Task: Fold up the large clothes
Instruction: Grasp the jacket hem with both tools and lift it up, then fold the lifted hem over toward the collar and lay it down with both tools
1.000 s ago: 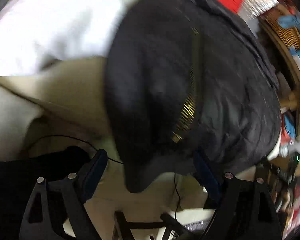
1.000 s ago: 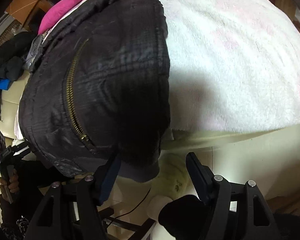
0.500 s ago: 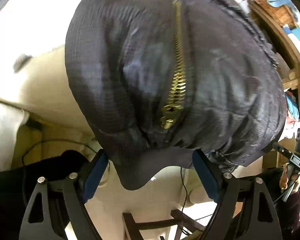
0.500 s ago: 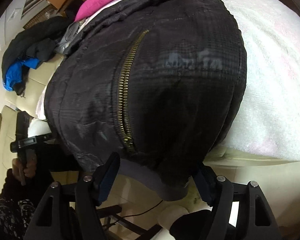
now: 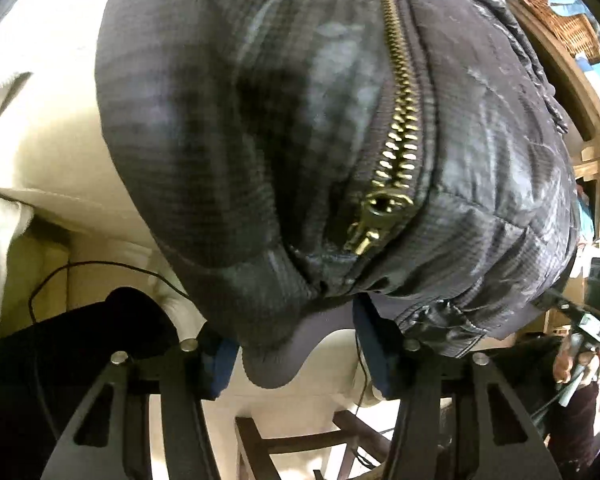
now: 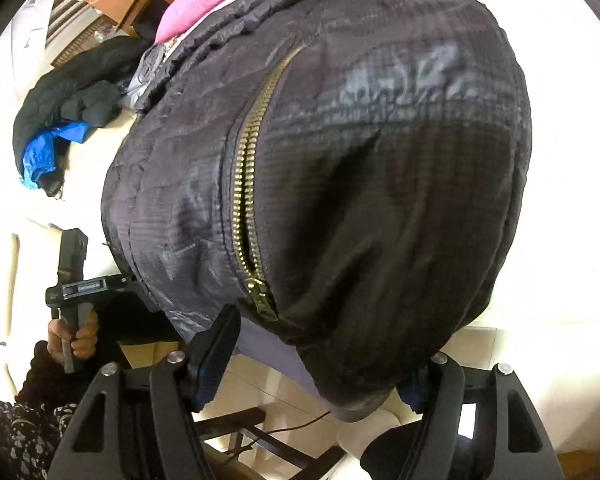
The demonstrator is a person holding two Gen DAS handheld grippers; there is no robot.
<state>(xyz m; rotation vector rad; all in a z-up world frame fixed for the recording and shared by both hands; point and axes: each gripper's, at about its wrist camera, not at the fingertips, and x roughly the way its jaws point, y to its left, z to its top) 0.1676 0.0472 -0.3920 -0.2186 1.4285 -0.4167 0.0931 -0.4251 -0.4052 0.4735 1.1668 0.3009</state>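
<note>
Surroundings, left wrist view: cream sofa cushion behind and left of the jacket; thin black cable looping across the cream surface below it; wooden shelf unit with a wicker basket at upper right; dark wooden chair frame low between the fingers
Surroundings, right wrist view: pink cloth beyond the jacket's far end; heap of black and blue clothes on the cream seat at left; white fleece blanket under and right of the jacket
Obstruction: the jacket bulk fills most of both views and hides the surface directly beneath it
Task item: black quilted jacket lying over the cushion edge, brass zipper running lengthwise with the slider near the hem; grey ribbed hem hanging down toward the cameras
Left gripper: low at the hem, aimed upward along the jacket; fingers apart with blue pads on either side of the hanging hem, fabric between them but not visibly pinched
Right gripper: same low approach at the other hem corner; fingers spread wide, left pad clear of the cloth, right pad partly hidden behind the hem
Hand pose: the person's left hand is wrapped round the handle of its gripper, seen at the left edge of the right wrist view
</note>
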